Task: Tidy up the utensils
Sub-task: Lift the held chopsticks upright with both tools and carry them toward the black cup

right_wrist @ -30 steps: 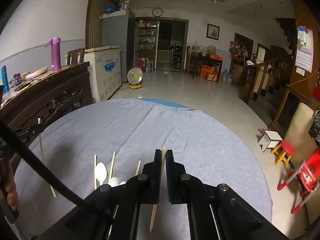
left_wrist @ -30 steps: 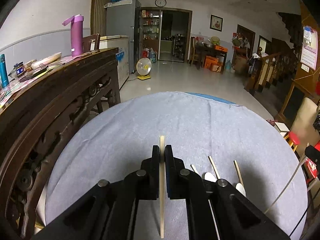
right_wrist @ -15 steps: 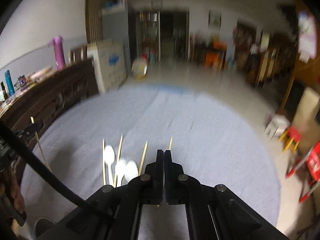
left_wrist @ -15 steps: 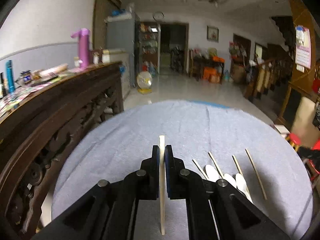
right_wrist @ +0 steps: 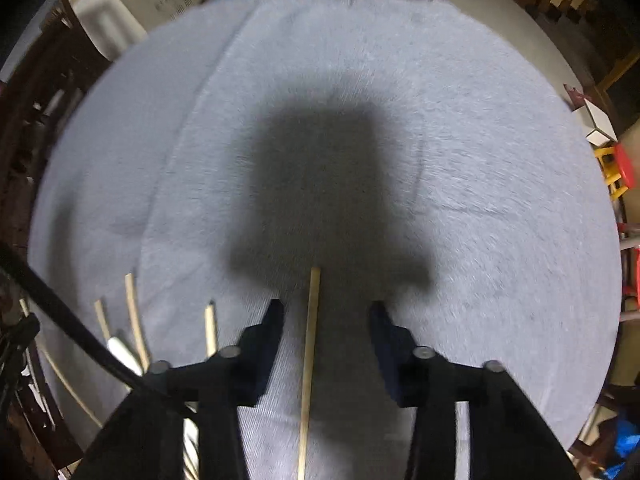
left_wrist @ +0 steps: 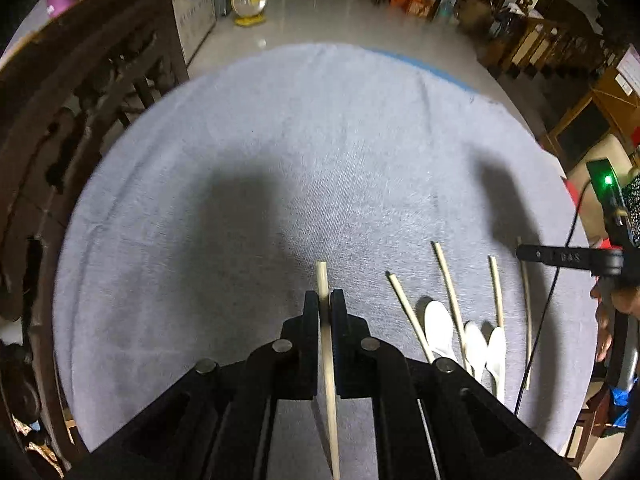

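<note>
Your left tool [left_wrist: 325, 300] was clamped on a chopstick [left_wrist: 329, 360] at lower centre of its frame, so you were mid-placement; next you likely needed to lower it beside the row. Your right tool [right_wrist: 326, 316] stood wide open, a chopstick on the cloth [right_wrist: 309, 360] lying between its fingers, untouched as far as I could tell. At lower right of the left view, more chopsticks [left_wrist: 450, 292] and white spoons [left_wrist: 438, 322] lay on the grey tabletop [left_wrist: 320, 140].

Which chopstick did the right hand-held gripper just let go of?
On the round grey cloth, find the open right hand-held gripper. The chopstick lies alone between its fingers, pointing away; the others sit with the spoons further left.
</note>
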`<state>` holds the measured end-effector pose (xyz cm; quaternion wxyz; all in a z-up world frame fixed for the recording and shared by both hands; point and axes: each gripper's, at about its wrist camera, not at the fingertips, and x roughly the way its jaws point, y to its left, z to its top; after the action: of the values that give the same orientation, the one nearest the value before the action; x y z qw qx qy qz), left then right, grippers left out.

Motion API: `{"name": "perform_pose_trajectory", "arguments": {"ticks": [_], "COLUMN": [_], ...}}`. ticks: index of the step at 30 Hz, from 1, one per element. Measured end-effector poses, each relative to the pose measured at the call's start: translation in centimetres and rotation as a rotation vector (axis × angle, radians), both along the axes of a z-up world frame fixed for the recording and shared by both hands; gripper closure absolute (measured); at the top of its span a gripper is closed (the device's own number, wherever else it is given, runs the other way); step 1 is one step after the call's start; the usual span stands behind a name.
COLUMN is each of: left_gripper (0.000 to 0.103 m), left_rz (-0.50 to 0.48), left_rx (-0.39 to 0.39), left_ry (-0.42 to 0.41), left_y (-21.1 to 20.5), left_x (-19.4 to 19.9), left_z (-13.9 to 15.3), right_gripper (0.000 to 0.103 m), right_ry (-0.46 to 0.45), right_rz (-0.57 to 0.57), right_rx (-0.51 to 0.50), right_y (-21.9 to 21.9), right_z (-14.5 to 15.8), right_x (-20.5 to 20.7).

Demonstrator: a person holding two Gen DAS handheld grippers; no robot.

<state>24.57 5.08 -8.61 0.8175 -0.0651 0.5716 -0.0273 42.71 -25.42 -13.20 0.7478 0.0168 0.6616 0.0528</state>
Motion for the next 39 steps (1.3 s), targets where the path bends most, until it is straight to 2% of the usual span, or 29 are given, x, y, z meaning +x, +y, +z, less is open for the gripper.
{"name": "perform_pose_trajectory", "arguments": {"ticks": [1, 2, 6, 7, 11, 15, 19, 22, 23, 25, 28, 30, 31, 32, 34, 39], "left_gripper": [0.098, 0.098, 0.098, 0.098, 0.098, 0.098, 0.098, 0.098, 0.098, 0.098, 0.098, 0.098, 0.098, 0.098, 0.098, 0.098], "left_rz": [-0.004, -0.014, -0.018, -0.016, -0.010, -0.011, 0.011, 0.043, 0.064, 0.091, 0.149, 0.173, 0.182, 0.191, 0.209, 0.252], "left_rx": [0.006, 0.015, 0.030, 0.033, 0.055, 0.055, 0.026, -0.002, -0.007, -0.038, -0.024, 0.018, 0.026, 0.027, 0.081, 0.150], "left_ry": [0.011, 0.029, 0.109, 0.130, 0.167, 0.171, 0.134, 0.066, 0.036, -0.011, -0.137, -0.233, -0.291, -0.365, -0.464, -0.611], "left_y": [0.1, 0.2, 0.1, 0.1, -0.1, -0.5, 0.1, 1.0, 1.3, 1.8, 1.8, 1.6, 1.5, 1.4, 0.7, 0.4], "left_x": [0.4, 0.9, 1.7, 1.9, 2.6, 2.7, 2.0, 1.0, 0.7, 0.1, -1.8, -3.6, -4.6, -6.2, -8.5, -13.0], "left_z": [-0.4, -1.1, -3.6, -4.1, -5.5, -6.0, -5.3, -4.0, -3.4, -2.4, -0.1, 1.2, 1.9, 2.8, 3.6, 4.5], "right_gripper": [0.064, 0.071, 0.085, 0.095, 0.098, 0.098, 0.098, 0.098, 0.098, 0.098, 0.098, 0.098, 0.098, 0.098, 0.098, 0.098], "right_ry": [-0.011, -0.004, 0.053, 0.080, 0.104, 0.096, 0.006, -0.127, -0.199, -0.278, -0.453, -0.533, -0.602, -0.634, -0.712, -0.880], "right_rz": [0.010, 0.014, 0.061, 0.093, 0.120, 0.096, 0.026, -0.044, -0.075, -0.093, -0.094, -0.086, -0.075, -0.070, -0.055, -0.041], "right_rx": [-0.022, -0.022, -0.093, -0.123, -0.190, -0.145, -0.035, 0.054, 0.081, 0.101, 0.120, 0.111, 0.110, 0.106, 0.076, 0.024], "right_y": [0.3, 0.5, 1.9, 2.7, 4.2, 3.7, 1.0, -1.2, -2.0, -2.6, -2.8, -2.2, -2.0, -2.0, -1.4, -0.1], "right_z": [0.1, 0.1, -0.3, -0.5, -0.9, -1.1, 0.1, 2.3, 3.4, 4.8, 7.3, 8.4, 9.0, 9.2, 9.6, 10.4], "right_x": [0.4, 0.8, 1.3, 1.3, 1.4, 1.3, 0.5, -1.0, -1.9, -3.1, -6.2, -7.6, -9.1, -10.0, -12.2, -18.5]}}
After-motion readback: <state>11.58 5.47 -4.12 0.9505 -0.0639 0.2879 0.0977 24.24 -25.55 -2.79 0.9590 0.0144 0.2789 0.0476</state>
